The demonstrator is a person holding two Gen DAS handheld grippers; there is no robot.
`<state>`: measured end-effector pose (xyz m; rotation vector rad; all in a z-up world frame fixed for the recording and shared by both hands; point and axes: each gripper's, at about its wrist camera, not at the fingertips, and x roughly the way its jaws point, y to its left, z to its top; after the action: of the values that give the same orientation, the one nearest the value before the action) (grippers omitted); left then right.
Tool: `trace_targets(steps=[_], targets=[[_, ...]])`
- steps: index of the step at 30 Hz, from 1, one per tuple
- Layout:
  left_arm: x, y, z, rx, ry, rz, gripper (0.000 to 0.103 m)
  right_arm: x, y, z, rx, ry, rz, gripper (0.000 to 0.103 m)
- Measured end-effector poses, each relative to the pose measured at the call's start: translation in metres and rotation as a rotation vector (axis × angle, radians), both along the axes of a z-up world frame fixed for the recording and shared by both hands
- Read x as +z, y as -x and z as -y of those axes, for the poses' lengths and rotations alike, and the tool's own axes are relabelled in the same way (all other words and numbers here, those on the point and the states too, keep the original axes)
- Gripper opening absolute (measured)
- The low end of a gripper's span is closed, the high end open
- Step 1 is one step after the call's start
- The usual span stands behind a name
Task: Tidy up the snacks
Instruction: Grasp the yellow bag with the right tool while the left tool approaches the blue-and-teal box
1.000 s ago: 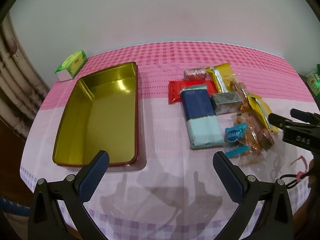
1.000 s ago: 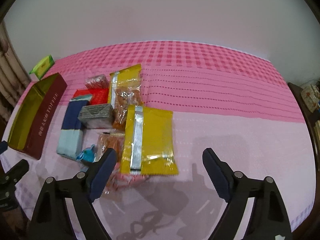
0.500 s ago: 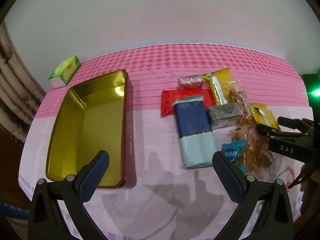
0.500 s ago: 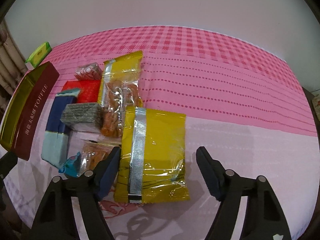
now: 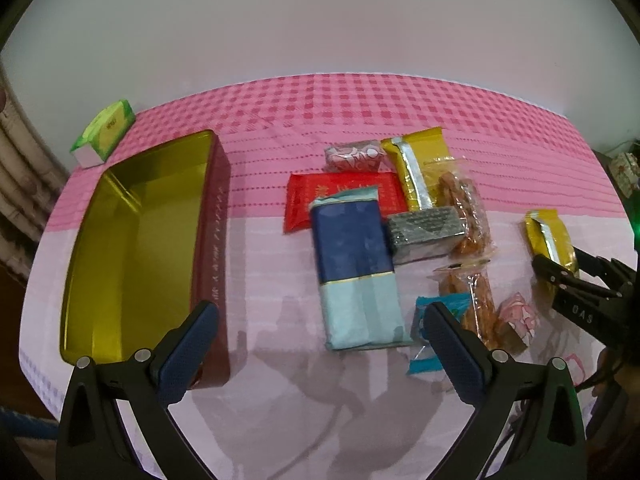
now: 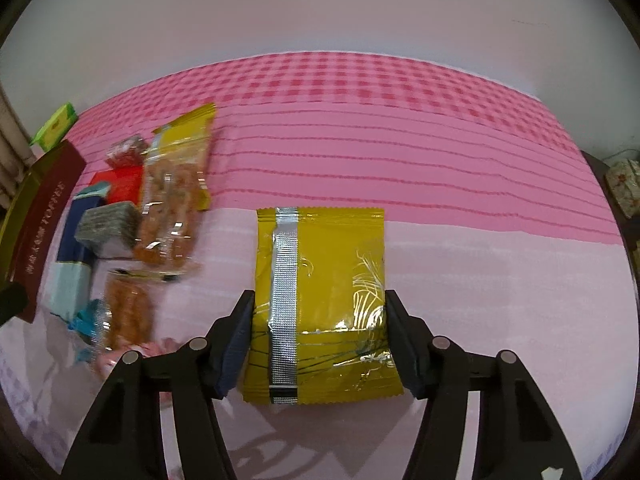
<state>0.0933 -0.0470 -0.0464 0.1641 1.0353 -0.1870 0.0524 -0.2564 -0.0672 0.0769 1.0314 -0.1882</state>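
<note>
My right gripper (image 6: pixel 320 336) is shut on a yellow snack packet (image 6: pixel 324 280) with a silver seam; its pads press both side edges, just above the cloth. The packet (image 5: pixel 550 240) and right gripper (image 5: pixel 560 272) also show at the right of the left wrist view. My left gripper (image 5: pixel 320 344) is open and empty over the table's front. An open gold-lined tin (image 5: pixel 132 240) with maroon walls lies at the left. A pile of snacks lies in the middle: a blue and pale-blue packet (image 5: pixel 356 272), a red packet (image 5: pixel 344 196), a grey block (image 5: pixel 424 228), clear bags of orange snacks (image 5: pixel 464 208).
A green and yellow box (image 5: pixel 104 132) stands at the far left on the pink checked tablecloth (image 6: pixel 400 128). A small pink-wrapped sweet (image 5: pixel 516 320) and a teal packet (image 5: pixel 424 332) lie near the front right. A white wall runs behind the table.
My right gripper moved forward over the yellow packet and closed on its sides. The packet now sits apart from the pile, to its right. My left gripper shifted right, still open.
</note>
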Motion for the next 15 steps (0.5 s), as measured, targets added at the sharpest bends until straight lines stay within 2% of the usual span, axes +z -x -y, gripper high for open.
trace_targets(steps=[6, 15], targets=[[-0.01, -0.008, 0.004, 0.0, -0.001, -0.024, 0.098, -0.002, 0.015, 0.018, -0.061, 0.044, 0.068, 0.057], [-0.025, -0.019, 0.01, -0.003, -0.018, -0.046, 0.097, -0.004, 0.02, 0.022, -0.063, 0.059, 0.131, 0.058]])
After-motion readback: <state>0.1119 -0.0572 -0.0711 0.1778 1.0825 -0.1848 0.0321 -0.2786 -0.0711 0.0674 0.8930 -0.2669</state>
